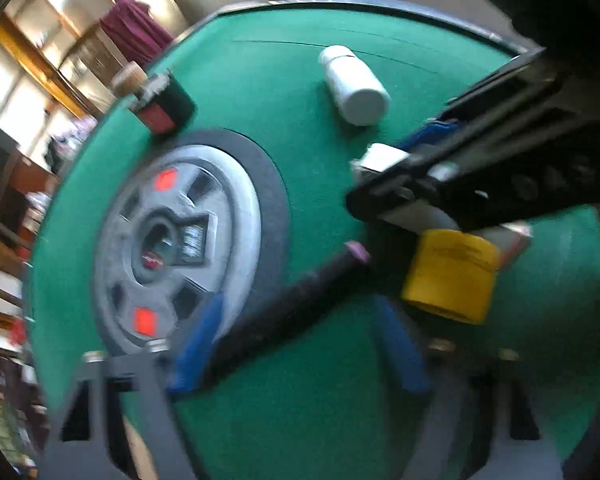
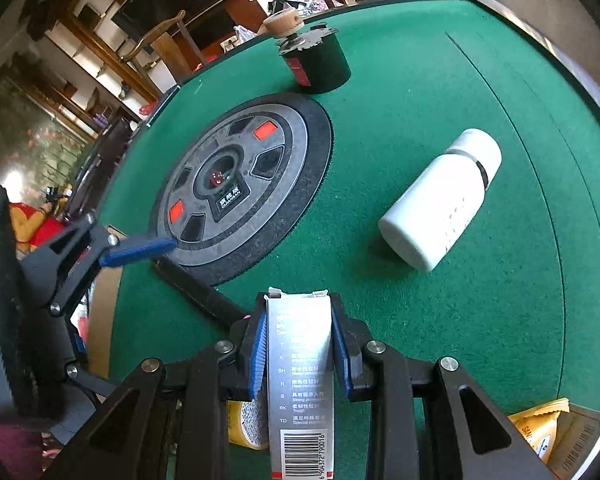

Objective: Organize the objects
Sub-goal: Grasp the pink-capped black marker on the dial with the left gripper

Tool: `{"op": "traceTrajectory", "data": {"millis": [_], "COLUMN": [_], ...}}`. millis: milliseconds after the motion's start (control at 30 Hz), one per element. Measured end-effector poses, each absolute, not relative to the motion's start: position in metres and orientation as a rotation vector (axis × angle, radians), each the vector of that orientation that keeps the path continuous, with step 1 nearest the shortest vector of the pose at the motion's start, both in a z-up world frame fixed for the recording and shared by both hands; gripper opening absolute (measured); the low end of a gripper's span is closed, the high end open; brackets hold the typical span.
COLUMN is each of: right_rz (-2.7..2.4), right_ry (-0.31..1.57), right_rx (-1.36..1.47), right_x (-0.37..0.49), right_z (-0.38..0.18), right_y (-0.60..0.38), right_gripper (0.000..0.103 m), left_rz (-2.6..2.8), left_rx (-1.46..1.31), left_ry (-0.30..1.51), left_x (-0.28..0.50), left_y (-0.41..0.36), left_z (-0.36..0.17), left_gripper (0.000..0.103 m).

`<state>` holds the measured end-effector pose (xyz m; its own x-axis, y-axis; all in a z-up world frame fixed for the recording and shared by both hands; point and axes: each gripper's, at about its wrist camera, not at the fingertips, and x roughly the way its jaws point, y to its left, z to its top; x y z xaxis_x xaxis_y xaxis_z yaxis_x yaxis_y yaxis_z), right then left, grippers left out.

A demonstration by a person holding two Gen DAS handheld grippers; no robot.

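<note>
We pinch the grey carton [image 2: 300, 364] at lower centre in the right gripper [image 2: 299, 356], the left gripper [image 1: 300, 344] spread around the dark pen-like stick [image 1: 284, 312] bottom centre, pads apparently not touching, so closing crooked could flick it away.

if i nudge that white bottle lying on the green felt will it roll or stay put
The white bottle lies on its side, round-bodied, so a sideways nudge would likely roll it. The green felt may slow it. Its smooth plastic could slip in a grip.
</note>
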<state>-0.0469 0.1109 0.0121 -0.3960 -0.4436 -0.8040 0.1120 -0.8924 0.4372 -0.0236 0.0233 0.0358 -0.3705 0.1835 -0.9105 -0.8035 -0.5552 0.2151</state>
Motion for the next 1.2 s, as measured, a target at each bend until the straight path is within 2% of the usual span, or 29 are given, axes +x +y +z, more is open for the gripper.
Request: {"op": "traceTrajectory", "data": {"millis": [33,133,267,333,433,500,567,600,633,667,733,800,867,900,967,1000,1033,1067,1100,1200], "right_rz": [-2.327,-2.328,-2.348,-2.357,-2.361,-2.359,-2.359,-2.362,-2.367,-2.373,-2.387,-2.398,-2.406,-2.406,-2.409,-2.410,-2.406,-2.401,-2.395,-2.381], "right_ry": [-0.460,-0.464,-0.439,-0.419,-0.410,-0.410,-0.413,-0.409,-0.403,-0.394,-0.362,-0.347,-0.335,-0.334,-0.333,-0.337,-0.346,-0.350,-0.355,-0.378], "right_rx": [1.486,1.487,1.484,1.480,1.477,1.477,1.476,1.474,1.470,1.468,1.465,1.464,1.461,1.460,1.453,1.450,1.443,1.438,1.435,1.433], "right_x": [-0.047,-0.047,-0.046,-0.045,-0.045,-0.047,-0.047,-0.047,-0.047,-0.046,-0.046,-0.045,-0.044,-0.044,-0.043,-0.043,-0.043,-0.043,-0.043,-0.044], "right_z": [0.012,0.011,0.012,0.012,0.012,0.011,0.010,0.010,0.010,0.010,0.011,0.012,0.012,0.012,0.012,0.012,0.012,0.012,0.012,0.012], "right_y": [0.111,0.110,0.106,0.104,0.103,0.104,0.104,0.104,0.103,0.102,0.099,0.097,0.096,0.096,0.095,0.095,0.096,0.096,0.096,0.098], "right_gripper": [0.030,0.030,0.031,0.031,0.031,0.031,0.031,0.031,0.031,0.031,0.031,0.031,0.032,0.033,0.035,0.038,0.039,0.041,0.043,0.045], "left_rz": [1.993,2.013,2.007,1.997,1.990,1.981,1.993,2.017,2.024,2.024,2.014,1.960,1.986,2.003,2.018,2.025,2.026,2.023,2.024,2.024], "left_rx": [-1.191,-1.198,-1.207,-1.191,-1.117,-1.104,-1.166,-1.183,-1.204,-1.244,-1.343,-1.478,-1.467,-1.448,-1.426,-1.392,-1.357,-1.305,-1.261,-1.149], "left_ry": [0.910,0.896,0.872,0.924,1.014,1.006,0.970,1.017,1.020,0.985,0.841,0.696,0.713,0.731,0.759,0.788,0.817,0.859,0.896,0.963], "left_x": [-0.020,-0.009,-0.001,0.005,0.011,0.011,0.008,0.010,0.013,0.013,0.015,0.021,0.034,0.037,0.040,0.043,0.046,0.051,0.053,0.052], "left_y": [0.022,0.016,0.015,0.021,0.027,0.022,0.018,0.015,0.013,0.009,-0.001,-0.010,-0.009,-0.008,-0.005,-0.004,-0.003,-0.003,-0.003,-0.005], "left_z": [0.036,0.039,0.041,0.037,0.035,0.035,0.037,0.037,0.039,0.042,0.050,0.044,0.037,0.037,0.036,0.038,0.041,0.046,0.049,0.057], "left_gripper": [0.043,0.035,0.035,0.046,0.047,0.047,0.039,0.027,0.021,0.018,0.002,0.000,0.000,0.001,0.014,0.030,0.038,0.054,0.065,0.069]}}
